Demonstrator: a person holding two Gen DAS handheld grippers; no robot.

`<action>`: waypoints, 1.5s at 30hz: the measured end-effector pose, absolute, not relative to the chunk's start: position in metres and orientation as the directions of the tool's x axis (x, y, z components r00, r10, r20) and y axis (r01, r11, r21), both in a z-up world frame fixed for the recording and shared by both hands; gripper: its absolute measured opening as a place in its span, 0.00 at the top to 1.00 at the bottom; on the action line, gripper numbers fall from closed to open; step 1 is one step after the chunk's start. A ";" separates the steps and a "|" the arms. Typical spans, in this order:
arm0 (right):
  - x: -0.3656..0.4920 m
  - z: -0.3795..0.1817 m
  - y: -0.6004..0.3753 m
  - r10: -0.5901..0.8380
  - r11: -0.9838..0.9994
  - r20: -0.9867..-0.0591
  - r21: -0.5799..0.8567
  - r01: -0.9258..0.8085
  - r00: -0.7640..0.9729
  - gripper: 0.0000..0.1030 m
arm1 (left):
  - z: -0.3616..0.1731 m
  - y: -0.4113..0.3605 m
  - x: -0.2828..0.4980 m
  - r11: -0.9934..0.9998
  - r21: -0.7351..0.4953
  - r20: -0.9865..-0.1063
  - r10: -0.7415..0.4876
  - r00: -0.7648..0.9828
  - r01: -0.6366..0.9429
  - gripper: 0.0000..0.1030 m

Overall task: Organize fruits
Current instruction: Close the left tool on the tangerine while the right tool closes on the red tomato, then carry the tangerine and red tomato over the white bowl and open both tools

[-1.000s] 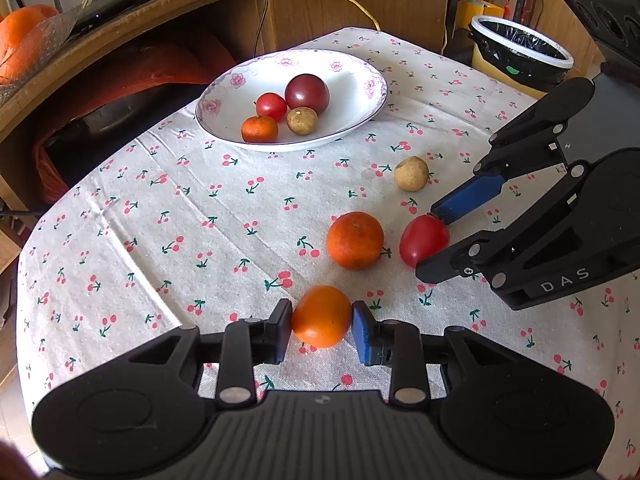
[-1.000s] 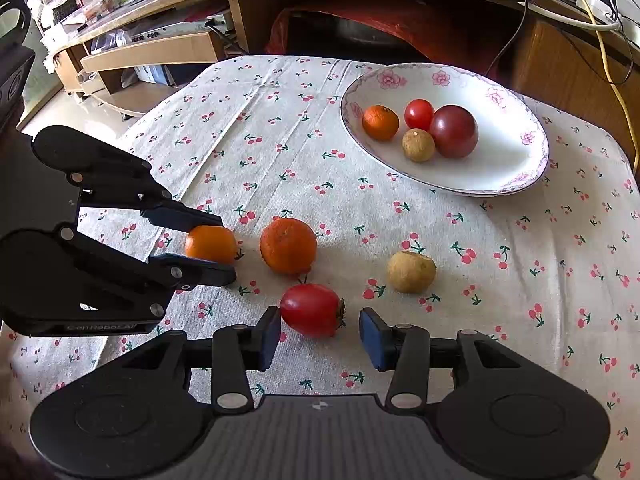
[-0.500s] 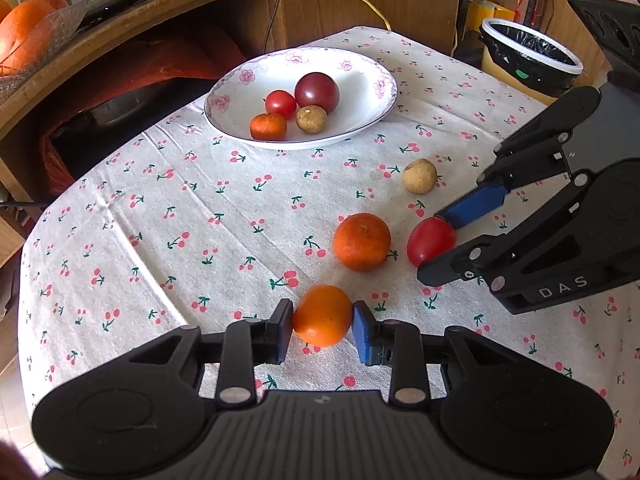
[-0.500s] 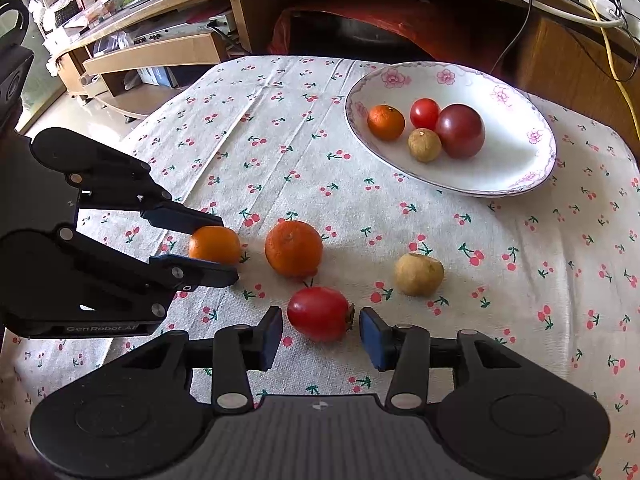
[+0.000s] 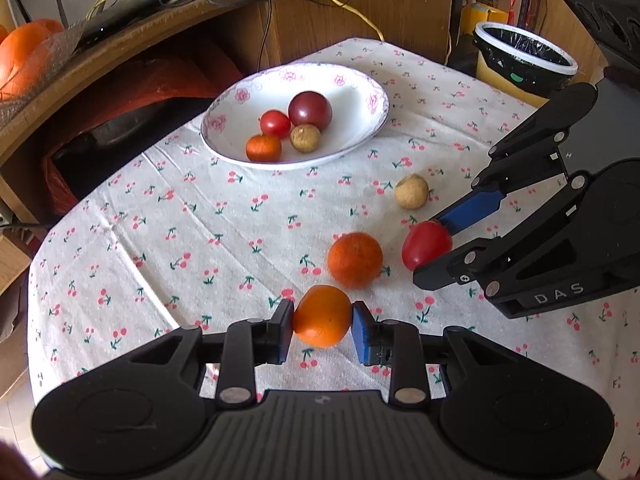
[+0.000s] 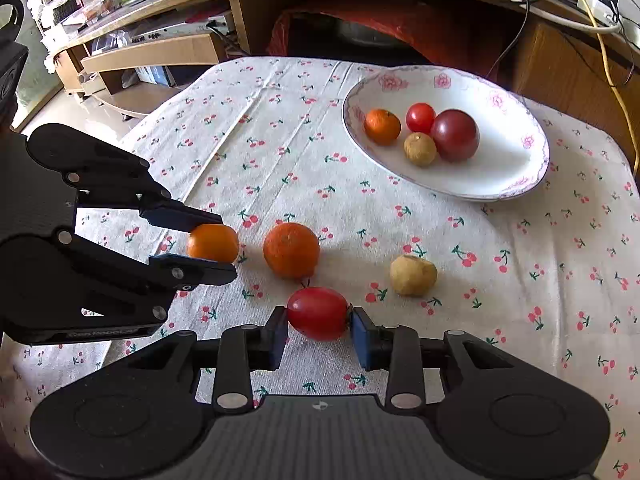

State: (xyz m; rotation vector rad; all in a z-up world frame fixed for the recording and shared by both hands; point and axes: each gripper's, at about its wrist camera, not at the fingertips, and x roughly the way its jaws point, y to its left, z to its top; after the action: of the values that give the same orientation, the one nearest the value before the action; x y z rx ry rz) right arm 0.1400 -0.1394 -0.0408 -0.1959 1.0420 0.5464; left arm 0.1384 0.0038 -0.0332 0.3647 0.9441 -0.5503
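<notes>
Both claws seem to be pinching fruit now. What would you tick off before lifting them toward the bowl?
1. Left gripper shut on the small smooth orange: ok.
2. Right gripper has just closed on the oval red tomato, pads touching both sides: ok.
3. Grip firm enough to lift: cannot tell.
4. Free room in the white flower-rimmed bowl beside its four fruits: ok.
5. Larger dimpled orange and tan round fruit lying apart from both grippers: ok.
</notes>
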 end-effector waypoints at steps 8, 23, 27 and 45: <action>0.140 -0.032 -0.143 0.343 0.857 -0.844 0.101 -0.505 0.414 0.72 | -0.023 -0.006 0.146 0.804 0.065 -0.821 -0.294 0.490 0.591 0.62; 0.151 -0.008 -0.153 0.347 0.877 -0.801 0.092 -0.472 0.489 0.72 | -0.001 -0.021 0.169 0.818 0.077 -0.775 -0.311 0.551 0.570 0.62; 0.158 -0.003 -0.159 0.342 0.886 -0.788 0.087 -0.456 0.513 0.71 | 0.002 -0.026 0.177 0.823 0.079 -0.762 -0.314 0.566 0.562 0.62; 0.199 0.003 -0.175 0.305 0.916 -0.751 0.063 -0.396 0.586 0.70 | -0.008 -0.041 0.221 0.856 0.069 -0.747 -0.296 0.595 0.513 0.62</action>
State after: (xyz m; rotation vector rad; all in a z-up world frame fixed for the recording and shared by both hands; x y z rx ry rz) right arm 0.1990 -0.1747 0.0025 -0.1151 0.8524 0.4092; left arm 0.2211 -0.0408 -0.0076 0.2913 0.8063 -0.4777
